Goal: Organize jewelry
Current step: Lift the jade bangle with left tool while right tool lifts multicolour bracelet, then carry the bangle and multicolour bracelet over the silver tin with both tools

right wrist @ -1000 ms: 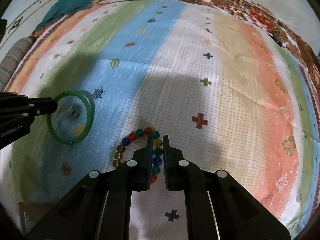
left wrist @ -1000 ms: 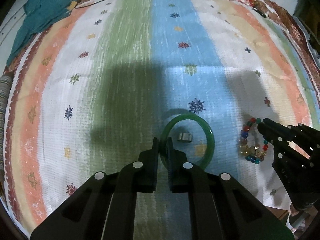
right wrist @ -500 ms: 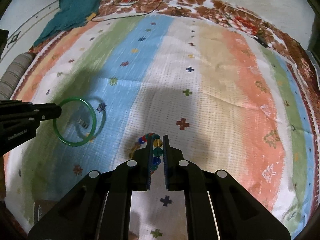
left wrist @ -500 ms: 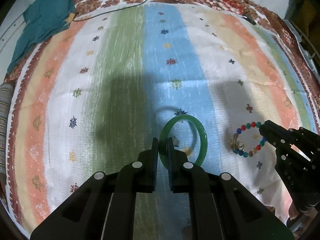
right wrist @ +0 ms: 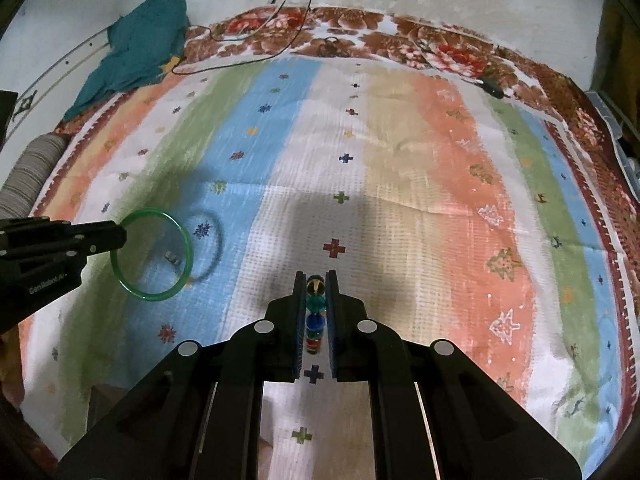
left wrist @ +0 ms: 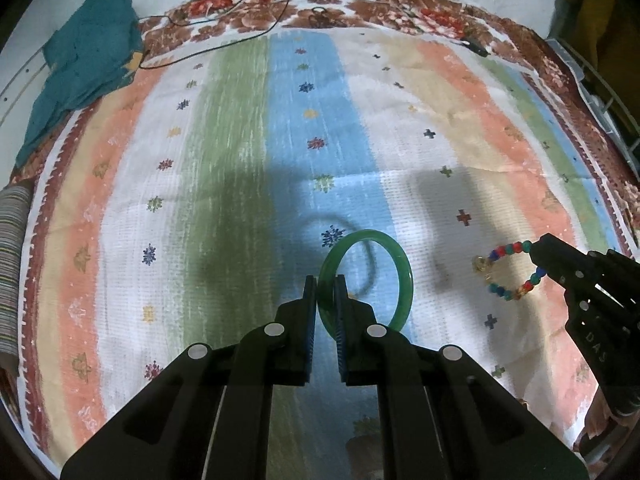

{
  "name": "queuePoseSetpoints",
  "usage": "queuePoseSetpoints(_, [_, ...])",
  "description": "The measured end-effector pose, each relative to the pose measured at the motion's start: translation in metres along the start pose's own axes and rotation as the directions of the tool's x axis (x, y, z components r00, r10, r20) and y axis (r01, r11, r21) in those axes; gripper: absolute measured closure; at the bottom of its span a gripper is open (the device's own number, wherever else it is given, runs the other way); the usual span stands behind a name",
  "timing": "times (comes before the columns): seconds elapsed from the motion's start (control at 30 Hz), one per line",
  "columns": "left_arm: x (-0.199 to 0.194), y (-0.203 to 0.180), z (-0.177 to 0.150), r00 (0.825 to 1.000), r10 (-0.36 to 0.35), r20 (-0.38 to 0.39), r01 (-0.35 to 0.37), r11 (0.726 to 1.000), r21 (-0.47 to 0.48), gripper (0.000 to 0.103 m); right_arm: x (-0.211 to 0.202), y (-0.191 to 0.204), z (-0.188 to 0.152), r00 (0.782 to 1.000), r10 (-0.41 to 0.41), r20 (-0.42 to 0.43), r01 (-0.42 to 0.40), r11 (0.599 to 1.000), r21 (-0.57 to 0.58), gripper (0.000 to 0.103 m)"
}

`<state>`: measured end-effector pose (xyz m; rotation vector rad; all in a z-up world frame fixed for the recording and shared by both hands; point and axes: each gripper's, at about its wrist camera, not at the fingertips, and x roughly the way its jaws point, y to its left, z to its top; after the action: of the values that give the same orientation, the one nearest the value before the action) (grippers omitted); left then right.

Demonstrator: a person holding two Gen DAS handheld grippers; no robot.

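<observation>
My left gripper [left wrist: 325, 280] is shut on a green bangle [left wrist: 402, 276] and holds it up above the striped bedspread [left wrist: 224, 152]; its ring shadow lies on the blue stripe. From the right wrist view the bangle [right wrist: 186, 248] hangs at the left gripper's tip [right wrist: 120, 238]. My right gripper [right wrist: 316, 278] is shut on a multicoloured bead bracelet [right wrist: 315, 320], also lifted; in the left wrist view the bracelet [left wrist: 504, 254] hangs from the right gripper [left wrist: 538, 250]. A small silver ring [right wrist: 173, 257] lies on the cloth, seen through the bangle.
A teal cloth [left wrist: 84, 64] lies at the far left corner. Thin cables [left wrist: 224, 36] trail over the far floral border. A striped roll [left wrist: 12, 264] lies at the left edge. A small dark object [right wrist: 492, 86] lies at the far right.
Both grippers have risen from the bedspread, lifting the green bangle and the bead bracelet. The silver ring stayed on the cloth.
</observation>
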<state>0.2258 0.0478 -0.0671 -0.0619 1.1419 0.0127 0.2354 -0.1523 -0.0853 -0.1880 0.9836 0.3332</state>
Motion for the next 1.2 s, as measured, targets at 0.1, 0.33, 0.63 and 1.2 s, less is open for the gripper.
queuePoseSetpoints(0.1, [-0.005,-0.003,-0.003,1.0,0.01,0.01,-0.011,1.0,0.009,0.095,-0.006,-0.002,-0.003,1.0,0.011,0.009,-0.011,1.0,0.015,0.093])
queuePoseSetpoints(0.33, [-0.016,-0.012,-0.007,0.999,0.016,0.028,-0.017,0.999,0.038,0.095,-0.021,-0.002,-0.009,1.0,0.012,0.028,-0.012,1.0,0.022,0.093])
queuePoseSetpoints(0.63, [-0.039,-0.02,-0.015,0.998,-0.004,0.069,0.001,0.999,0.042,0.095,-0.037,-0.008,-0.016,0.998,0.003,0.061,-0.005,0.999,0.045,0.093])
queuePoseSetpoints(1.2, [-0.078,-0.025,-0.043,0.991,-0.048,0.123,0.043,0.998,0.042,0.094,-0.084,0.001,-0.032,0.99,0.03,0.14,-0.033,0.999,0.021,0.093])
